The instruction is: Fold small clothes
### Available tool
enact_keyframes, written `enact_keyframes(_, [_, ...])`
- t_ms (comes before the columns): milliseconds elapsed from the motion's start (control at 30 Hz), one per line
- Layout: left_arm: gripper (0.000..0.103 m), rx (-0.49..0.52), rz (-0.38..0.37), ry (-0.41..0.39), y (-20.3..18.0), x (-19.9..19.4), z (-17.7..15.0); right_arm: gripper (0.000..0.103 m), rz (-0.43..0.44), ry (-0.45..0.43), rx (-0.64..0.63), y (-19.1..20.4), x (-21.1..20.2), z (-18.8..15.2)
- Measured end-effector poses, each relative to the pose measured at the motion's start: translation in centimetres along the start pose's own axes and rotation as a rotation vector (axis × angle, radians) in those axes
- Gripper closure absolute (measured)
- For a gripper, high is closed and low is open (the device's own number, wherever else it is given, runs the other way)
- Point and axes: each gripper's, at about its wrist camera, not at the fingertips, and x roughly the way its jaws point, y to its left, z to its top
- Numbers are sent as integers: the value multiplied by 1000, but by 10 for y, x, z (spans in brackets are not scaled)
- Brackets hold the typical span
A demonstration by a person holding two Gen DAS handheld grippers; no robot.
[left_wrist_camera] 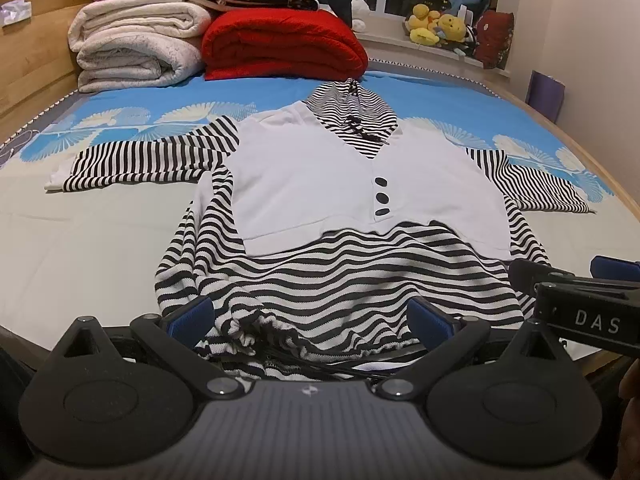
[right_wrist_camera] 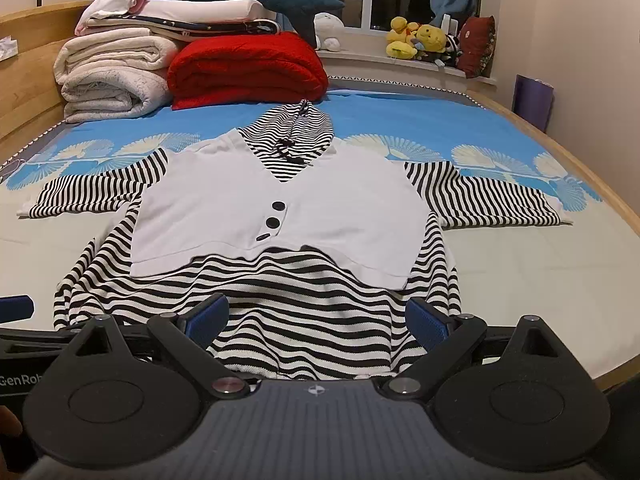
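Observation:
A small black-and-white striped hooded top with a white vest front and black buttons (left_wrist_camera: 320, 184) lies face up on the bed, sleeves spread left and right; it also shows in the right wrist view (right_wrist_camera: 280, 216). My left gripper (left_wrist_camera: 310, 320) is open over the bunched left part of the striped hem, blue pads either side of the fabric. My right gripper (right_wrist_camera: 316, 320) is open over the right part of the hem. The right gripper's body also shows at the right edge of the left wrist view (left_wrist_camera: 576, 292).
Folded cream blankets (left_wrist_camera: 132, 44) and a red blanket (left_wrist_camera: 280, 44) are stacked at the head of the bed. Plush toys (left_wrist_camera: 440, 28) sit on the window sill. The wooden bed frame (left_wrist_camera: 592, 160) runs along the right. A purple box (left_wrist_camera: 546, 92) stands by the wall.

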Motion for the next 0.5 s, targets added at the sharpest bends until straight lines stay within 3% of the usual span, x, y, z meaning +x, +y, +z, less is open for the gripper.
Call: enact_keyframes(500, [1, 6, 1, 56, -1, 2, -1, 8, 30, -21, 51, -3, 0, 0])
